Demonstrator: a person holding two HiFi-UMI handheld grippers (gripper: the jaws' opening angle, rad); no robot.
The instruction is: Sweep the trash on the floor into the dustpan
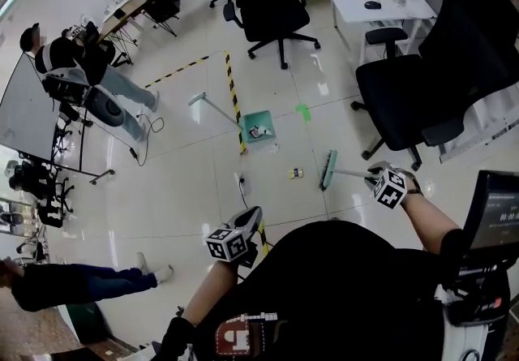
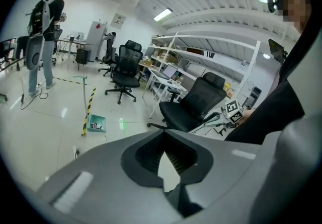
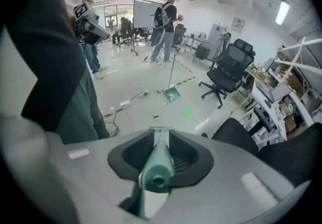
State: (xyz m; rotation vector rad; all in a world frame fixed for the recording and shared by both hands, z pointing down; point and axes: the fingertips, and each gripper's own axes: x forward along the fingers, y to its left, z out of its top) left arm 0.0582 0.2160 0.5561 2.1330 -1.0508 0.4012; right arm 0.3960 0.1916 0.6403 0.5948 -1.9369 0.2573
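A teal dustpan (image 1: 259, 126) with a long upright handle stands on the white floor beside the striped tape, with bits of trash inside. It also shows in the left gripper view, dustpan (image 2: 96, 124), and the right gripper view, dustpan (image 3: 173, 93). A small yellowish piece of trash (image 1: 297, 174) lies between the dustpan and the teal broom head (image 1: 328, 169). My right gripper (image 1: 375, 178) is shut on the broom handle (image 3: 157, 166), which runs down to the broom head (image 3: 162, 130) just short of the trash (image 3: 156, 117). My left gripper (image 1: 249, 217) hangs near my body, shut with nothing in it (image 2: 164, 143).
Black office chairs (image 1: 280, 6) (image 1: 422, 83) stand behind and to the right. Yellow-black tape (image 1: 235, 104) crosses the floor, with a green patch (image 1: 303, 112) and a cable with a plug (image 1: 241, 182) nearby. People stand at left (image 1: 89, 67). A white desk (image 1: 381, 2) carries a laptop.
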